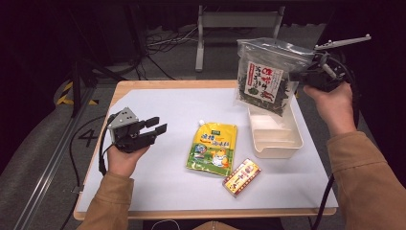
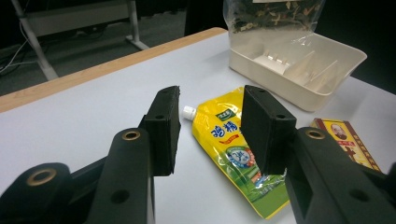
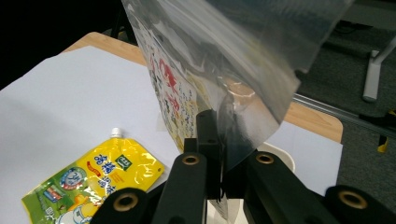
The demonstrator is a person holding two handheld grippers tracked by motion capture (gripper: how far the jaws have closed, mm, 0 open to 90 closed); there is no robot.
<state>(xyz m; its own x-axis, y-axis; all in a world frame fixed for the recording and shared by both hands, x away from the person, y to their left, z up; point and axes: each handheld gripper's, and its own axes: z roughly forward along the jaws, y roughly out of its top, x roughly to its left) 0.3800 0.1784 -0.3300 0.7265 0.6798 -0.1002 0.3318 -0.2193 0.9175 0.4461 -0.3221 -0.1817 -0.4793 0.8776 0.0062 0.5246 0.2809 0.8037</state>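
Observation:
My right gripper (image 1: pixel 299 75) is shut on the edge of a clear bag of dried green leaves (image 1: pixel 264 79) with a white and red label, and holds it in the air above the far end of the cream tray (image 1: pixel 275 143). In the right gripper view the bag's plastic (image 3: pixel 243 60) rises from between the closed jaws. My left gripper (image 1: pixel 157 129) hovers at the table's left, open with nothing between its jaws, pointing toward the yellow and green spouted pouch (image 1: pixel 212 147). The left gripper view has that pouch (image 2: pixel 233 149) lying flat just beyond the fingertips.
A small red and yellow box (image 1: pixel 242 177) lies near the front edge, right of the pouch, and its corner (image 2: pixel 348 142) shows behind my left gripper's right jaw. The tray (image 2: pixel 327 88) has dividers inside. A white sheet (image 1: pixel 158 177) covers the wooden table.

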